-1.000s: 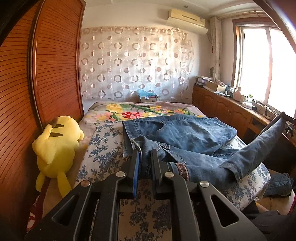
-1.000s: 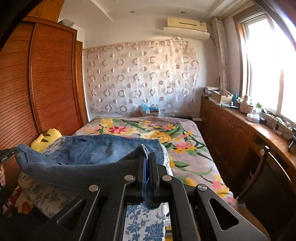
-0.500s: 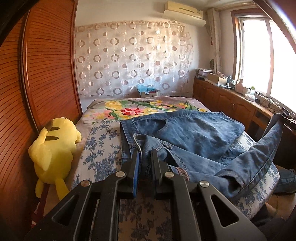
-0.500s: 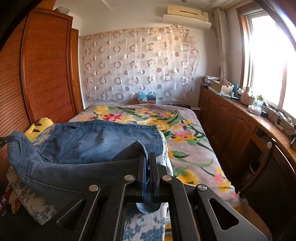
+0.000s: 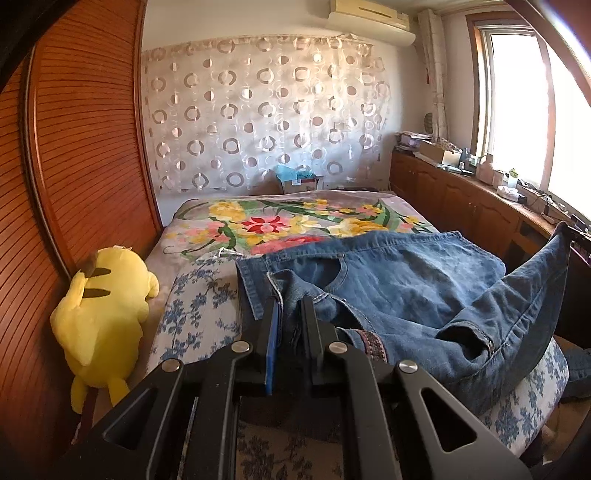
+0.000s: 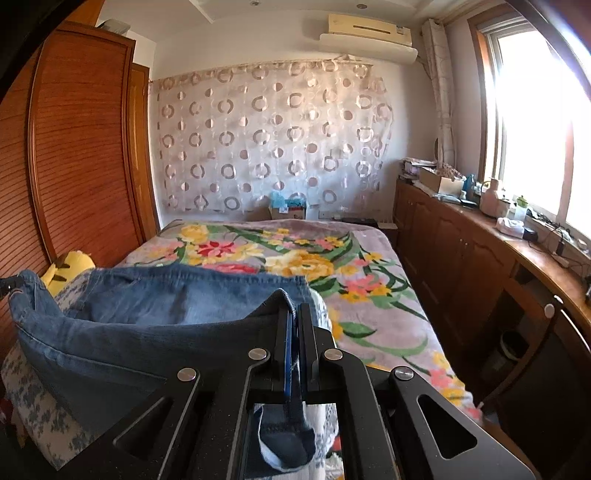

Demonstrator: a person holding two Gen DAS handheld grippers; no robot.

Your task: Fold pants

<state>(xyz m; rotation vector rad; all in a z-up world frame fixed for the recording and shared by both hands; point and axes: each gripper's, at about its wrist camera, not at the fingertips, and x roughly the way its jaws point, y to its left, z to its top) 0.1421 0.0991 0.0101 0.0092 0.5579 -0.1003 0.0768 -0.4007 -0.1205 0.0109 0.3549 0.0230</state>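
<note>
Jeans (image 5: 399, 280) spread across near end of bed (image 5: 199, 314), over blue-flowered sheet, with bright floral blanket (image 5: 288, 225) beyond. Waistband edge nearest left gripper (image 5: 290, 306), bunched and lifted between its jaws. Left gripper nearly pressed together, pinching a thick fold of denim at the waist. One leg (image 5: 517, 295) stretched up and away toward the right edge of the left view, taut, its end held off the bed.

Seen from the right wrist: same jeans (image 6: 166, 295) lying to the left, a long band of denim running from the far left corner to the right gripper (image 6: 294, 314). Right gripper pressed fully together, pinching a thin hem edge; a loose tongue of dark cloth (image 6: 284, 439) hanging down behind the jaws. Denim between the two grippers sagging in a shallow curve above the mattress.

Yellow plush (image 5: 103, 314) propped on the floor-side gap between bed and wooden wardrobe (image 5: 74, 166), touching the sheet edge. Circle-patterned curtain (image 5: 266, 125) across the far wall, air conditioner (image 5: 369, 14) above it. Wooden counter (image 6: 480, 240) along the window side, cluttered with boxes and bottles too small to tell apart. Window (image 6: 535, 122) blown out with daylight.
</note>
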